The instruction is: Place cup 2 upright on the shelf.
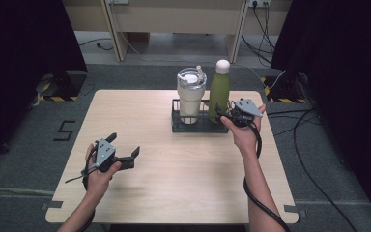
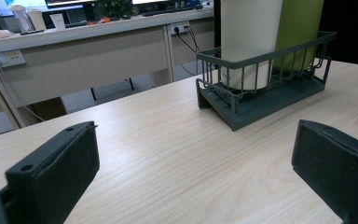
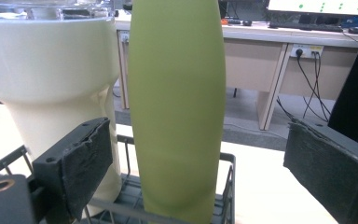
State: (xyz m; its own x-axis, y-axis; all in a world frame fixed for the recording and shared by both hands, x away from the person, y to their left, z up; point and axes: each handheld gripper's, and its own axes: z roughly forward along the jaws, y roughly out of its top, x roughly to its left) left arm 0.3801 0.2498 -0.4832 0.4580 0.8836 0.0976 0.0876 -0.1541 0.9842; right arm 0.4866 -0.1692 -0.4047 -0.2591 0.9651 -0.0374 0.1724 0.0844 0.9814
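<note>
A green bottle (image 1: 219, 92) with a white cap stands upright in a dark wire rack (image 1: 181, 126), to the right of a cream tumbler (image 1: 191, 94) with a clear lid. My right gripper (image 1: 229, 113) is open just in front of the bottle (image 3: 177, 112), its pads (image 3: 81, 161) on either side and apart from it. The tumbler (image 3: 46, 79) stands left of the bottle in the right gripper view. My left gripper (image 1: 124, 147) is open over the table's near left, with nothing between its pads (image 2: 56, 170). The rack (image 2: 261, 93) lies well ahead of it.
The light wooden table (image 1: 174, 169) has bare room in front of the rack. Desks with monitors and wall sockets stand behind. Cables run over the grey floor at the right. Black curtains hang on both sides.
</note>
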